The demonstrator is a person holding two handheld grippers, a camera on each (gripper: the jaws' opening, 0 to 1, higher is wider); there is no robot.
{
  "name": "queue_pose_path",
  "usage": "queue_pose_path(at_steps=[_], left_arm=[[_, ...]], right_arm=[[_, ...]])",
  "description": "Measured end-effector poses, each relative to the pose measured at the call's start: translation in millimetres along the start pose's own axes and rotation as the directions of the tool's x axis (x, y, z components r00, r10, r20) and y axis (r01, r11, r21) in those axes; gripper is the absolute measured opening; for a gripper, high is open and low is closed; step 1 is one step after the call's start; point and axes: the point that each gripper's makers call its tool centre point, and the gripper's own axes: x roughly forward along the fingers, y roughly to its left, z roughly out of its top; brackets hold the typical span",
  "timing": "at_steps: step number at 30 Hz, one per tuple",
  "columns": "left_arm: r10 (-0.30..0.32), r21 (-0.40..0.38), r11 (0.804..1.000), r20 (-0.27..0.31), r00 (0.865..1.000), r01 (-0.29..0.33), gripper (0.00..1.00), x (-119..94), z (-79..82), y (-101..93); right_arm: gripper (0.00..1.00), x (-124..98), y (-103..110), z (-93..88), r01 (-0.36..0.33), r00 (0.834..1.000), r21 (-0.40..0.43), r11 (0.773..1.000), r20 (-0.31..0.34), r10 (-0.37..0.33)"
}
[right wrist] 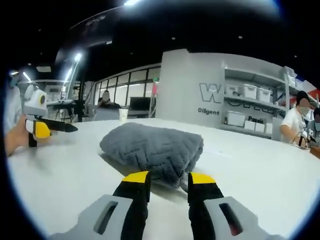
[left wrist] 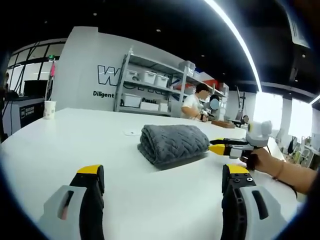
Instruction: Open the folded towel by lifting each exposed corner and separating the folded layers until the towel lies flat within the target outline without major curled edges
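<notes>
Thick grey quilted towel [left wrist: 173, 143] lies fully folded on the white worktop [left wrist: 75, 135]; no corner lifted, all unfolding remains. Left gripper [left wrist: 162, 177] jaws spread, well short of it. Right gripper [right wrist: 169, 181] jaws part-spread at its near edge, pinching nothing.

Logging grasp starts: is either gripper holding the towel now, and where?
Nothing is held. The left gripper is open, short of the towel; the right gripper is open at its near edge.

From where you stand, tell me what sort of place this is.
Probably a workshop or lab in an open office. Metal shelves hold storage bins, a wall carries large lettering, and people work at benches beyond the big white table where the folded grey towel lies.
</notes>
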Motion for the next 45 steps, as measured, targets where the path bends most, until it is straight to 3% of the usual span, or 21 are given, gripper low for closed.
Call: queue_pose_path(at_steps=[1,3,5,18,28,33,41,45], left_arm=[[0.000,-0.002,1.000,0.003,1.000,0.000,0.96,-0.4,0.8,0.3],[0.001,-0.008,1.000,0.019,1.000,-0.001,0.96,-1.8,4.6,1.2],[0.000,-0.012,1.000,0.031,1.000,0.000,0.96,-3.0,6.9,1.1],[0.003,-0.023,1.000,0.031,1.000,-0.003,0.96,-6.3,4.6,-1.3],[0.002,-0.037,0.999,0.037,0.999,-0.001,0.96,-5.0,5.8,1.2],[0.001,-0.037,0.999,0.029,1.000,0.001,0.95,-3.9,4.9,1.9],[0.001,-0.035,0.999,0.026,1.000,0.000,0.95,-4.1,4.3,1.3],[0.002,-0.035,0.999,0.022,1.000,-0.002,0.95,-3.8,3.6,1.9]], right_arm=[[0.22,-0.1,1.0,-1.1,0.000,1.000,-0.005,1.000,-0.007,0.000],[0.07,-0.8,2.7,-3.7,0.001,1.000,-0.025,1.000,-0.019,-0.001],[0.01,-2.8,-1.5,-2.1,0.024,1.000,-0.033,0.999,-0.010,-0.024],[0.00,-6.4,7.4,0.6,-0.009,1.000,-0.010,1.000,0.003,0.009],[0.00,-13.0,37.4,5.8,-0.094,0.996,-0.054,0.994,-0.001,0.094],[0.00,-18.8,65.7,9.9,-0.179,0.984,-0.090,0.980,-0.004,0.179],[0.00,-13.1,93.3,13.4,-0.250,0.968,-0.216,0.944,-0.029,0.250],[0.00,-11.6,106.7,19.6,-0.283,0.957,-0.233,0.930,-0.004,0.290]])
